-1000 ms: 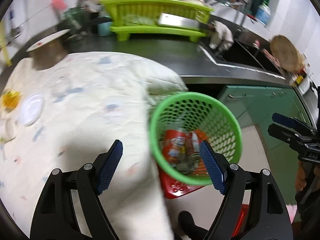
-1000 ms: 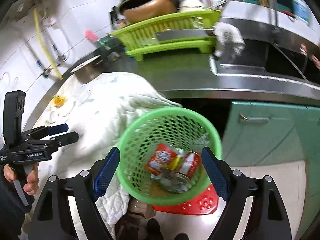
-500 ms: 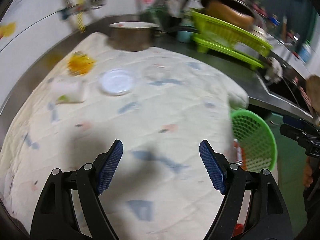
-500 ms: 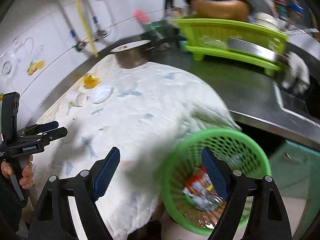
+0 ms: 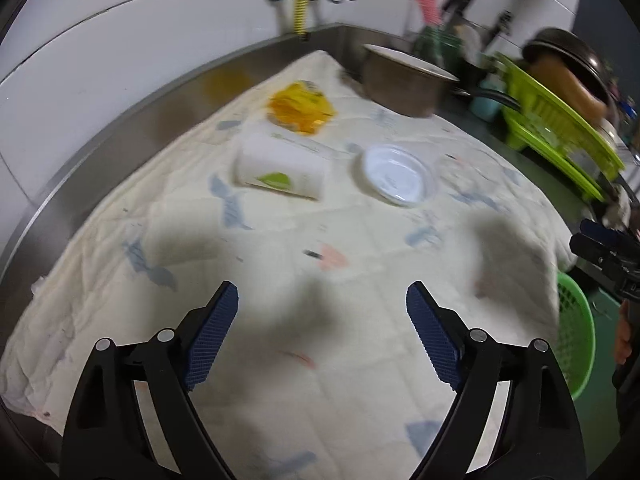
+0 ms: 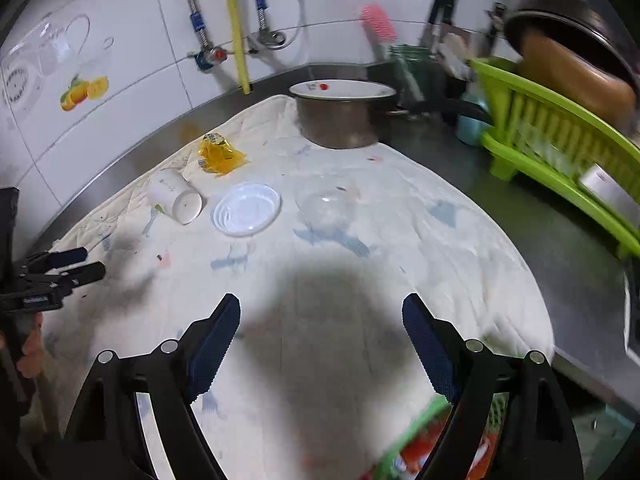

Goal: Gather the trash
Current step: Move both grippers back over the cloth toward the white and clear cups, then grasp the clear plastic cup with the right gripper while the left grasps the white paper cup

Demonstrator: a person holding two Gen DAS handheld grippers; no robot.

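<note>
Both grippers hang empty above a quilted cloth (image 6: 360, 240) spread over a steel kitchen surface (image 6: 532, 216), with trash yet to be gathered. The left gripper (image 5: 322, 312) has its jaws wide apart, nothing between them; the right gripper (image 6: 321, 318) likewise stands open and holds nothing.

Ahead, toward 12 o'clock in the right wrist view, lie the pieces that look like rubbish: a tipped white paper cup (image 6: 176, 202) at about 10 o'clock, a crumpled yellow wrapper (image 6: 221, 156) just beyond it, a white plastic lid (image 6: 246, 209) beside the cup, and a clear plastic dome (image 6: 326, 206), faint and hard to make out, to the lid's right. The green basket (image 5: 574, 344), the likely destination, sits below the cloth's edge at 3 o'clock in the left wrist view, only partly seen.

The step in hand appears to be the reach for the next piece. That calls for carrying one gripper forward over the cloth and closing on the cup or wrapper, both near the steel back rim at 11 o'clock.

The middle of the cloth offers free passage. A lidded pot (image 6: 340, 120) at 12 o'clock and a green dish rack (image 6: 560, 148) at 2 o'clock bound the far side.
</note>
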